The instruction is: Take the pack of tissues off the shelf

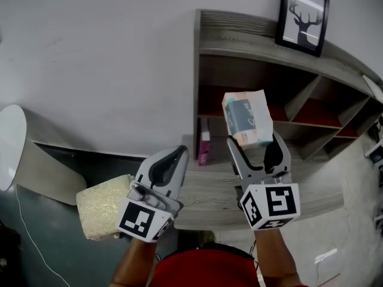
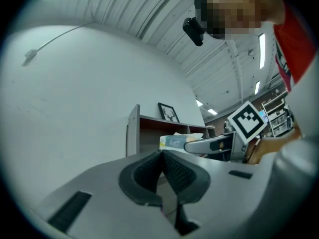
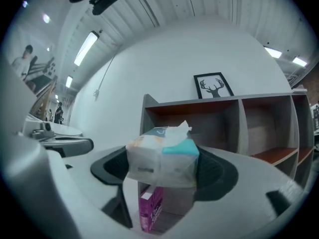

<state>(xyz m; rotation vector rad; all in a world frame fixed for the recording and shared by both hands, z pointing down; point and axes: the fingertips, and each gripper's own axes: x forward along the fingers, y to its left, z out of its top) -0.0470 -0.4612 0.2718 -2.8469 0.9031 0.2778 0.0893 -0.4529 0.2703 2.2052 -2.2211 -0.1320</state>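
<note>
HEAD VIEW
Pack location: the pack of tissues [image 1: 247,117] is clamped in the right gripper [image 1: 254,141], held in front of the open compartments of the shelf [image 1: 239,31] and above the counter [image 1: 209,196].
Left gripper: the left gripper [image 1: 173,157] hangs left of the shelf, its fingers together on nothing.
Step in hand: judged as drawing the pack away from the shelf. Keep your grip steady and pull straight back. The pack looks soft, so do not squeeze harder.
Hard to make out: the pale yellow block [image 1: 105,205], left of the shelf, cannot be identified.

LEFT GRIPPER VIEW
Fingers: the fingers [image 2: 182,173] meet along one seam, with nothing between them.
Advice: keep this gripper clear of the shelf.
Cut off: only one end of the pack [image 2: 172,142] shows in front of the shelf.

RIGHT GRIPPER VIEW
Fingers: the fingers [image 3: 214,171] press on both sides of the pack [image 3: 162,156], and a tissue stands up from its top.
Clearance: the purple box [image 3: 151,210] stands at the foot of the shelf below the pack. Keep the pack above it.
Hidden: the pack's underside, and the gap between the pack and the shelf.
</note>
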